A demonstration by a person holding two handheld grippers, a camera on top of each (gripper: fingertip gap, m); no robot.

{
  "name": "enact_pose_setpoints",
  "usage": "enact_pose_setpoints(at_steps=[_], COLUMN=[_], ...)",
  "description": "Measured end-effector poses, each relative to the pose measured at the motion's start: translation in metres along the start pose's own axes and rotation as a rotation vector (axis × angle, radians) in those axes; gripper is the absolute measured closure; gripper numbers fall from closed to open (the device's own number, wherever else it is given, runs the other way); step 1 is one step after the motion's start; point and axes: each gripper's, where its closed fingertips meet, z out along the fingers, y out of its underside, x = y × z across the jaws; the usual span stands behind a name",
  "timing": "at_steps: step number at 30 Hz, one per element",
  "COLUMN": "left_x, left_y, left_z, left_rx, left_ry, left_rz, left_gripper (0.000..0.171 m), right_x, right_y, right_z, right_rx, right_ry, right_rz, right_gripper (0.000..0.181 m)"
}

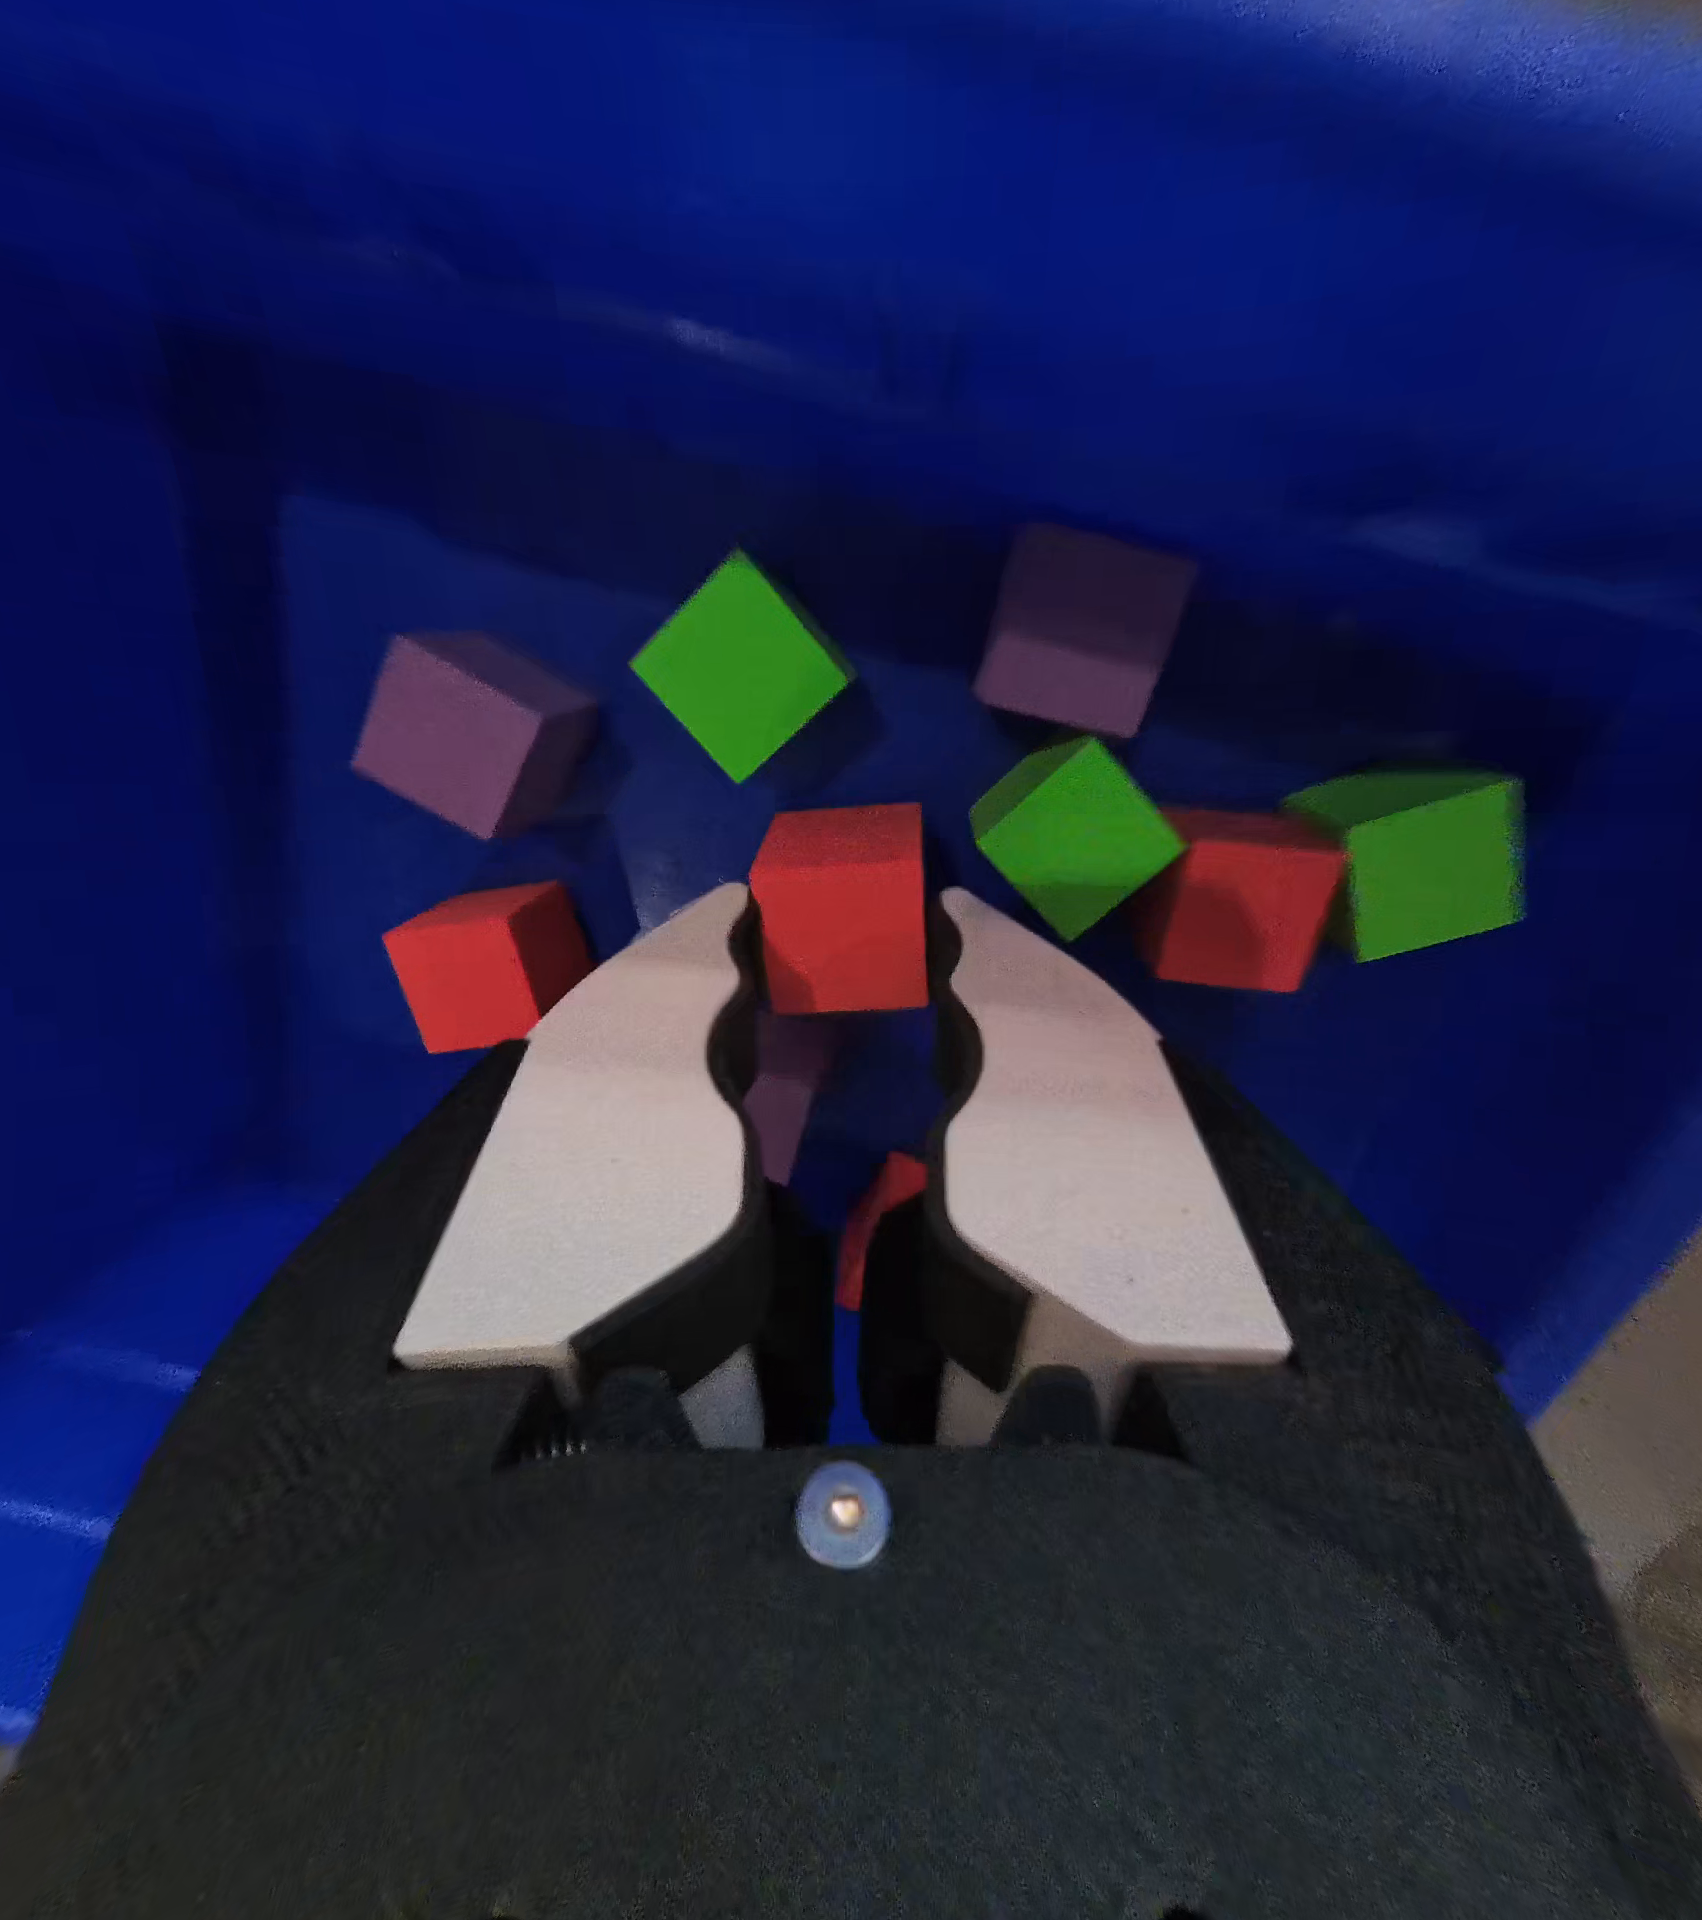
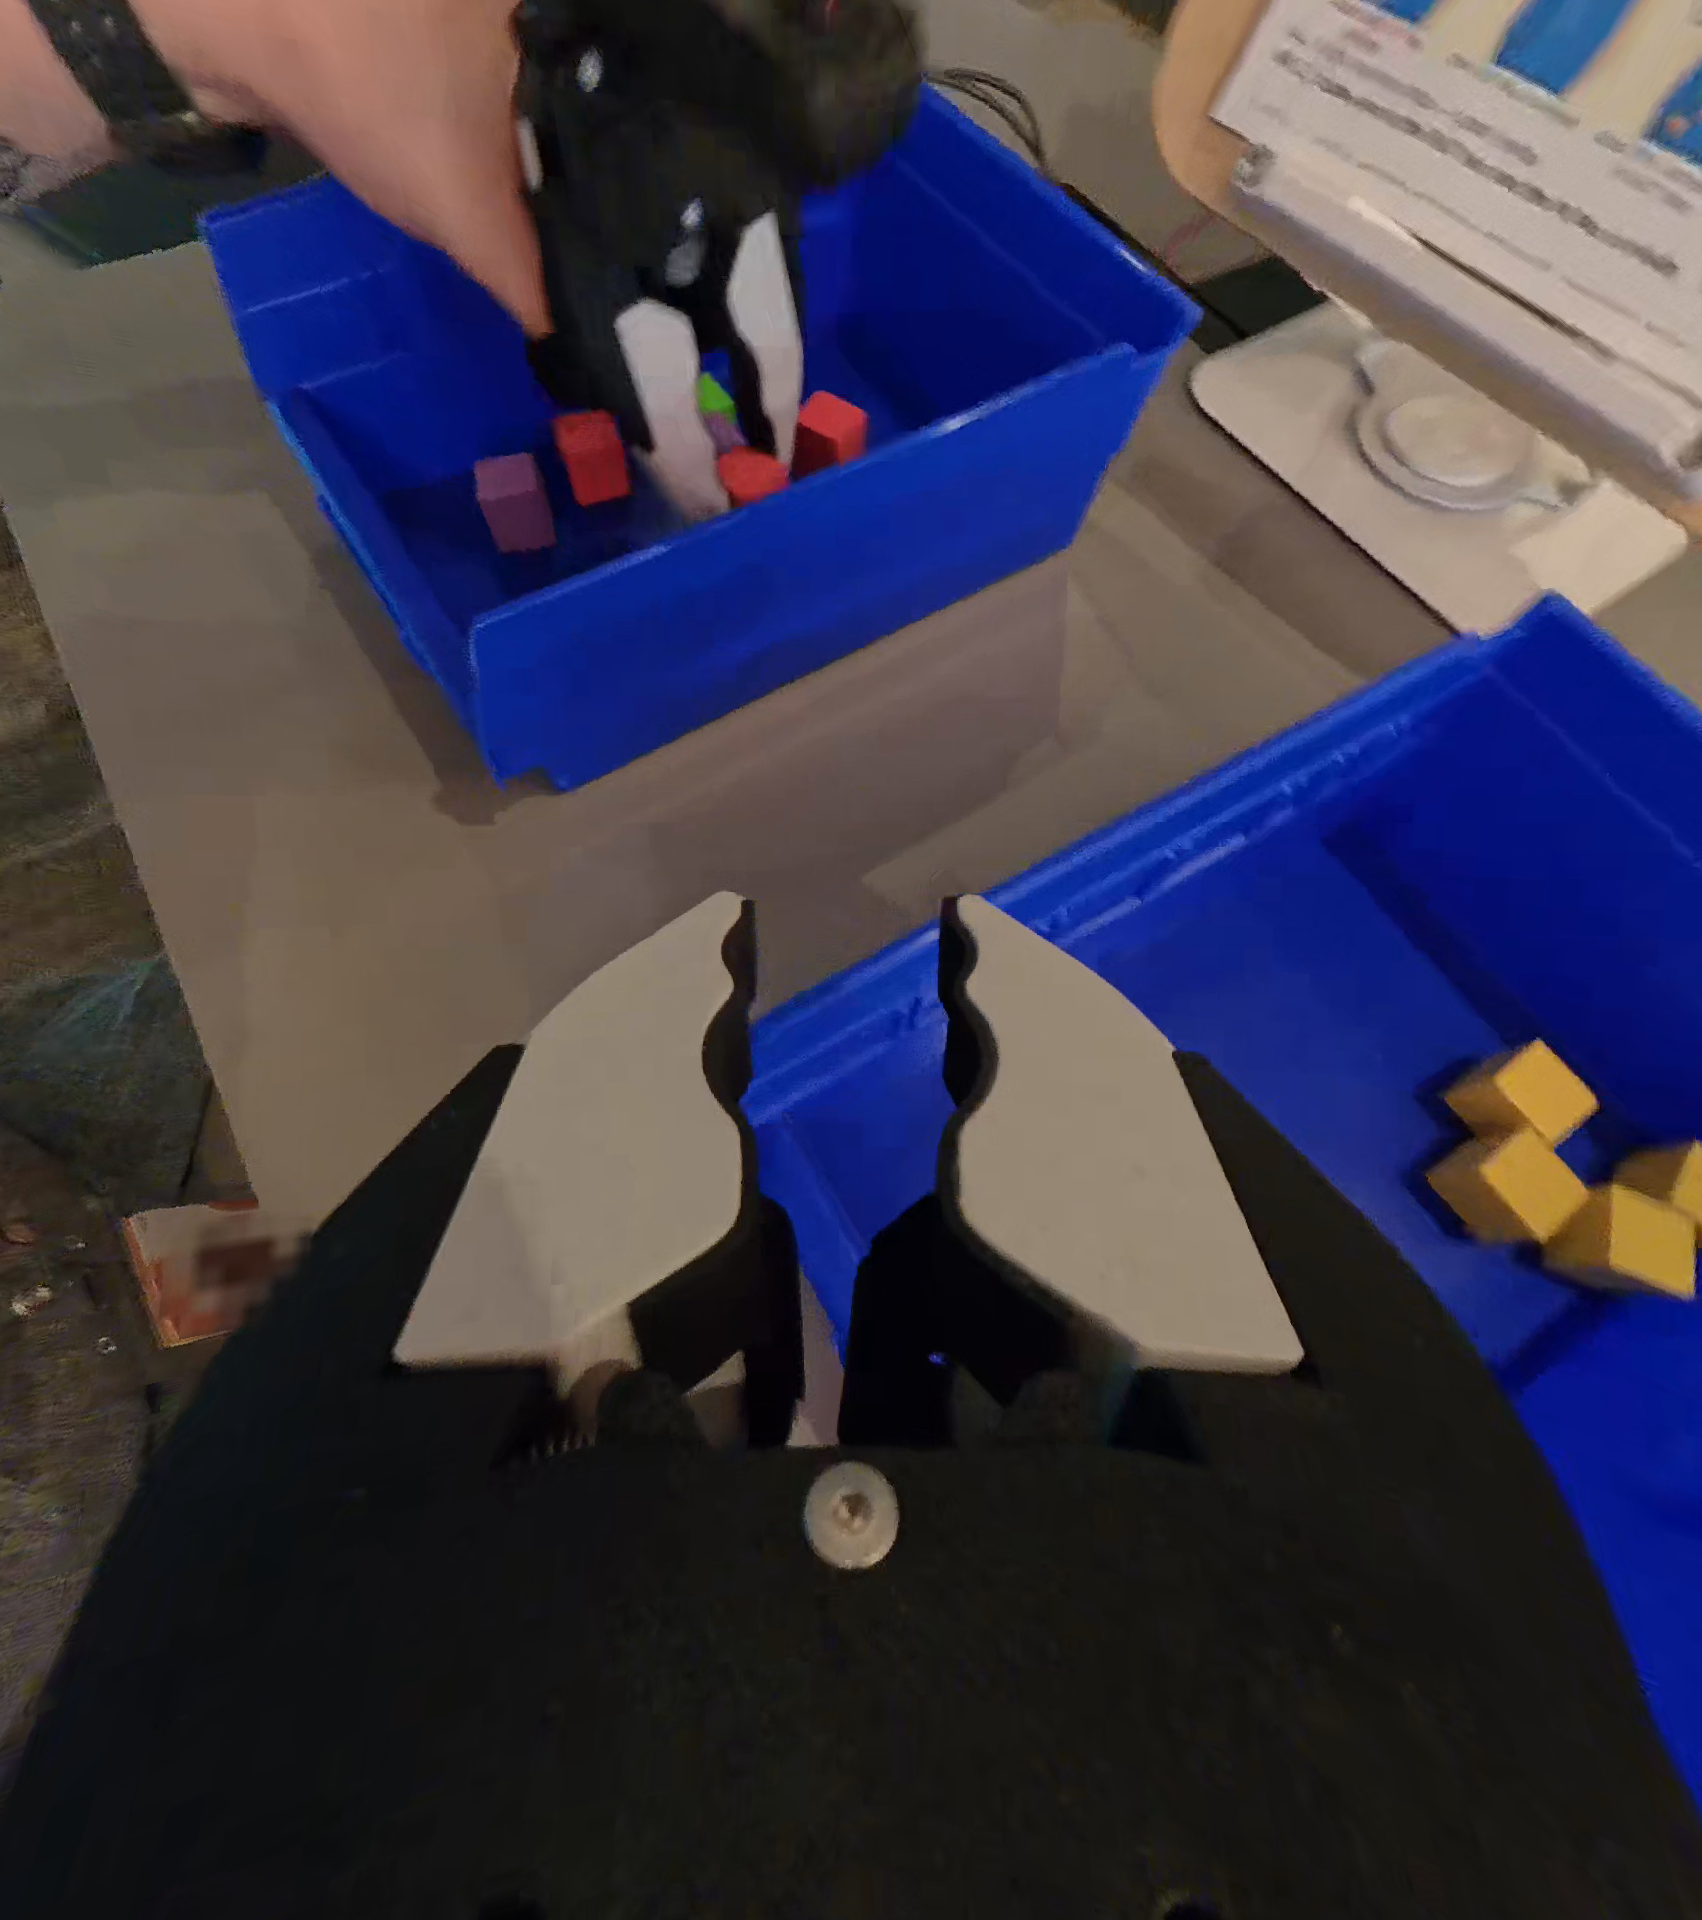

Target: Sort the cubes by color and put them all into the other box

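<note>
The left gripper (image 1: 842, 899) is reaching down into a deep blue plastic bin (image 1: 203, 935), and its pale grey jaws are sitting either side of a red foam cube (image 1: 839, 909); they look closed against its sides, though the blur makes firm contact hard to confirm. Around it on the bin floor, from left to right, are lying a purple foam cube (image 1: 468, 732) toward the far left corner, a second red cube (image 1: 483, 966) just beside the left jaw, a green foam cube (image 1: 741, 665) standing on a corner, another purple cube (image 1: 1081, 629) by the far wall, a second green cube (image 1: 1070, 836), a third red cube (image 1: 1236, 899) touching it, and a third green cube (image 1: 1418, 862) at the right wall. More purple and red pieces are showing through the gap beneath the jaws.

In the right wrist view, that same bin is sitting at the far left of the grey surface (image 2: 307, 883), with a person's hand (image 2: 390, 135) gripping the left gripper inside it. The right gripper (image 2: 847, 909) is hovering over the near left corner of a second blue plastic bin (image 2: 1190, 883), its jaws parted and holding nothing. Four yellow cubes (image 2: 1595, 1184) are clustered, touching one another, toward that bin's right side. A white stand carrying a printed sheet (image 2: 1512, 177) is occupying the surface's far right corner.
</note>
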Motion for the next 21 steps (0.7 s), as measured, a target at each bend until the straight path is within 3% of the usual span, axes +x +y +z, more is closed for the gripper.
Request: enact_pose_setpoints(at_steps=[3, 6, 8, 13, 21], left_x=[0.025, 0.071, 0.092, 0.127, 0.147], left_y=[-0.030, -0.063, -0.073, -0.080, -0.086], left_z=[-0.041, -0.106, -0.138, -0.166, -0.178], left_rx=[0.326, 0.666, 0.790, 0.857, 0.906], left_ry=[0.213, 0.683, 0.919, 1.129, 1.184], left_rz=[-0.186, -0.385, -0.437, -0.436, -0.387], left_gripper=[0.141, 0.141, 0.142, 0.142, 0.142], right_x=[-0.021, -0.043, -0.050, -0.073, -0.093], right_y=[-0.009, -0.036, -0.056, -0.096, -0.114], right_z=[0.020, 0.037, 0.044, 0.049, 0.052], right_rx=[0.052, 0.205, 0.286, 0.421, 0.452], right_ry=[-0.017, 0.003, 0.074, 0.106, 0.084], right_rz=[-0.166, -0.354, -0.466, -0.547, -0.565], right_gripper=[0.142, 0.140, 0.139, 0.141, 0.144])
